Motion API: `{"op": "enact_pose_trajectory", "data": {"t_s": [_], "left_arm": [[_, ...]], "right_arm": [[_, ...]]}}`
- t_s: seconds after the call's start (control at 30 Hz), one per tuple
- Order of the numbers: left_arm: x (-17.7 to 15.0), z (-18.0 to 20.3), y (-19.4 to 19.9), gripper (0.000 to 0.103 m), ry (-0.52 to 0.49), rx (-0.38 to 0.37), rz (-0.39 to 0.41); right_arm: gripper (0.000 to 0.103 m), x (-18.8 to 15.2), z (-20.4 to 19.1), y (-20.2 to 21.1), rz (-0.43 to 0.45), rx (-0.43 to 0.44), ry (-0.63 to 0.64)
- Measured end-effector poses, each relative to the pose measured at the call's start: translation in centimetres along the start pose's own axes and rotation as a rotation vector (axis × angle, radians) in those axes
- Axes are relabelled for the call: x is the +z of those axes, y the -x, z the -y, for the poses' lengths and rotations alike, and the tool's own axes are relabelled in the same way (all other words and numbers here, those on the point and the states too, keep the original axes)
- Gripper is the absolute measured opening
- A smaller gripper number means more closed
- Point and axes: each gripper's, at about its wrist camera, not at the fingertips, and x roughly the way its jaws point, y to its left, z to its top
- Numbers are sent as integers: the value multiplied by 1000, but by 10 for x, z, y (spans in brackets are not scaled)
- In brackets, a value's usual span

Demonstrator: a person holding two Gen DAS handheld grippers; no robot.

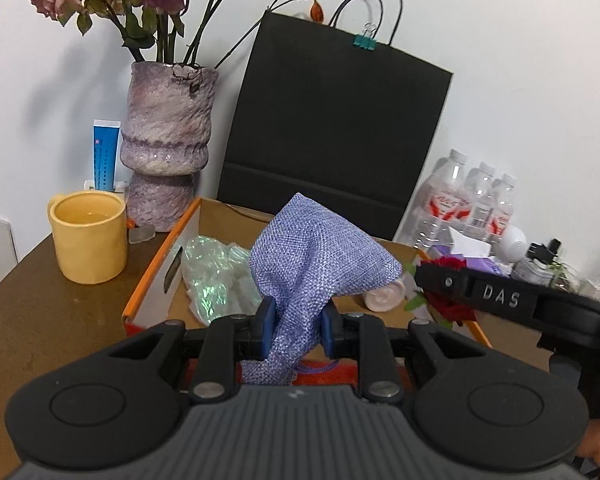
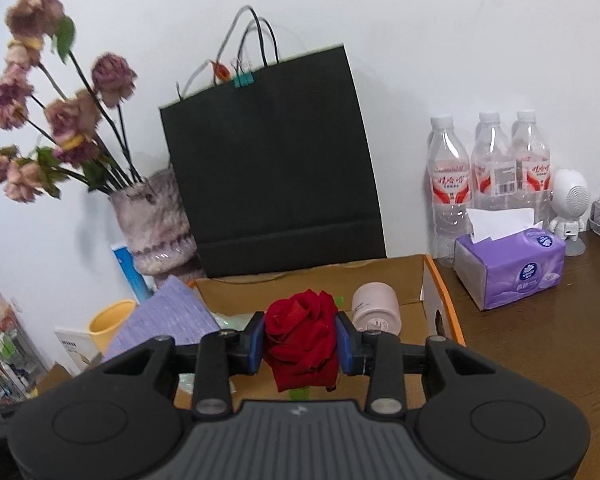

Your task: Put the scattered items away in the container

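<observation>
Left wrist view: left gripper (image 1: pixel 296 328) pinched on a purple cloth pouch (image 1: pixel 316 256), held above the cardboard box (image 1: pixel 162 264), open floor at 12 o'clock. Right wrist view: right gripper (image 2: pixel 300 344) squeezed tight on a red rose (image 2: pixel 302 336), box floor straight ahead at 12 o'clock, pink jar (image 2: pixel 376 312) inside at 1 o'clock. Both equally near.

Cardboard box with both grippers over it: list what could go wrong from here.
1. The left gripper pinches the blue woven pouch only near its neck, so it may slip out before it is over the cardboard box.
2. The right gripper squeezes the red rose by its bloom, which may crush petals.
3. Both grippers are close together over the box, so they could knock each other, or the pink jar.
</observation>
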Motion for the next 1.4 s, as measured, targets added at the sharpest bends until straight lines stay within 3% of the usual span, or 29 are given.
{"op": "enact_pose_trajectory", "data": {"t_s": [0.17, 0.5, 0.53, 0.6, 0.67, 0.7, 0.9, 1.4], "left_arm": [[4, -2, -31, 24, -38, 26, -14], [-3, -1, -81, 27, -104, 44, -67], [-4, -2, -85, 32, -107, 48, -73], [-7, -2, -87, 72, -109, 70, -61], [-10, -2, -88, 85, -115, 103, -36], [-10, -5, -90, 87, -105, 102, -45], [-10, -17, -97, 91, -58, 101, -93], [-12, -13, -97, 93, -70, 126, -86]], "right_arm": [[34, -5, 4, -32, -20, -56, 52], [34, -14, 13, -83, -87, -71, 112], [36, -14, 14, -85, -88, -72, 112], [46, -14, 17, -90, -90, -75, 105], [77, -15, 22, -94, -93, -81, 76], [77, -14, 25, -95, -102, -85, 58], [77, -15, 24, -97, -125, -82, 67], [75, -16, 23, -97, -129, -97, 63]]}}
